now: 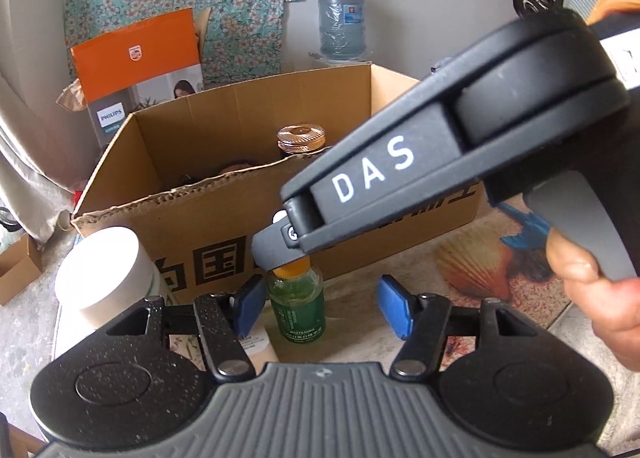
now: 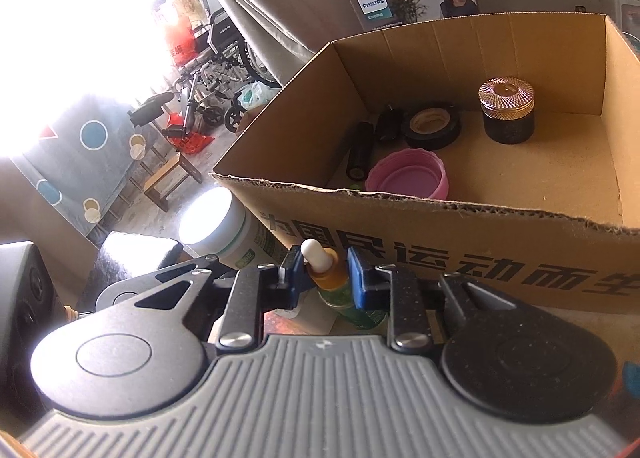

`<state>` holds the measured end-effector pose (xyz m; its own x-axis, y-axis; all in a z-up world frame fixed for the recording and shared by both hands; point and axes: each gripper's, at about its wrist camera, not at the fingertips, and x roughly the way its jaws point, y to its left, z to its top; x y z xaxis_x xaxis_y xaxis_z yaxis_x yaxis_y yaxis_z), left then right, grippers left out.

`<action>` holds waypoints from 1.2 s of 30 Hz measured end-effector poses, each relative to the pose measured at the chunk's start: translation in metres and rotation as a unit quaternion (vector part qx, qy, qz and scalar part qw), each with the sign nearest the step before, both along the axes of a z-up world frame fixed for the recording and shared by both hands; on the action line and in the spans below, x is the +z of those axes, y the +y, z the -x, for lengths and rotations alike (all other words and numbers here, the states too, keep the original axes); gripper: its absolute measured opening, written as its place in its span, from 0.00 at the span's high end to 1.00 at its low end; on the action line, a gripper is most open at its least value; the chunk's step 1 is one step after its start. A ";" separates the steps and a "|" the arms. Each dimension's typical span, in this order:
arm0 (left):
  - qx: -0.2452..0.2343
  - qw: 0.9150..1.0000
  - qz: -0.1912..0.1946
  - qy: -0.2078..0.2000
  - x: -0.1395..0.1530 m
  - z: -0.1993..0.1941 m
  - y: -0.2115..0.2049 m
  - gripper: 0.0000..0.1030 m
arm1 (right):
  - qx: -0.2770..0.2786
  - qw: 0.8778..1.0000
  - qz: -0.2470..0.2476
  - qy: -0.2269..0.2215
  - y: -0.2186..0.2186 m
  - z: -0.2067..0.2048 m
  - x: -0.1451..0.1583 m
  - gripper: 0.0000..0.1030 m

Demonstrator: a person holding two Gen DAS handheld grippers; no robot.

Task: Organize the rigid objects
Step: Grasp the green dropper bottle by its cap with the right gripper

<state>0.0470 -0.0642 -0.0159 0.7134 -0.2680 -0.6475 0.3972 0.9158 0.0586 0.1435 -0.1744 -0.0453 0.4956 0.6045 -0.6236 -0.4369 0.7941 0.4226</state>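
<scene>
A small green dropper bottle [image 1: 297, 308] with an orange collar and white bulb stands upright on the table in front of a cardboard box [image 1: 224, 226]. My right gripper [image 2: 325, 276] is shut on the bottle's neck [image 2: 328, 276]; it also shows in the left wrist view [image 1: 280, 246], coming down from the upper right. My left gripper [image 1: 320, 306] is open, with the bottle between its blue pads, not touching. The box [image 2: 480, 230] holds a dark jar with a copper lid [image 2: 507, 110], a black tape roll [image 2: 432, 126], a pink lid [image 2: 408, 176] and dark cylinders [image 2: 360, 152].
A white-capped container [image 1: 108, 274] stands left of the bottle; it also shows in the right wrist view [image 2: 218, 224]. An orange Philips box [image 1: 140, 74] and a water jug [image 1: 342, 26] stand behind the cardboard box. A shell-print mat [image 1: 480, 270] covers the table at right.
</scene>
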 end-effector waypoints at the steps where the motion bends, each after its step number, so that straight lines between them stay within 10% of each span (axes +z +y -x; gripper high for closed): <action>1: -0.001 1.000 0.005 0.002 0.000 0.000 0.000 0.39 | -0.001 1.000 0.001 0.000 -0.001 0.000 0.000 0.78; 22: -0.084 0.993 0.086 0.019 -0.006 0.018 -0.020 0.37 | -0.048 0.998 0.029 0.011 -0.055 0.032 0.006 0.79; 36: -0.068 0.997 -0.027 0.015 -0.040 0.007 -0.050 0.56 | -0.042 0.998 0.040 0.004 -0.046 0.033 0.005 0.77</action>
<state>0.0400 -0.1146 -0.0560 0.6535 -0.3248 -0.6837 0.5194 0.8494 0.0930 0.1102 -0.2209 -0.0403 0.5371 0.5092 -0.6725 -0.3638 0.8591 0.3599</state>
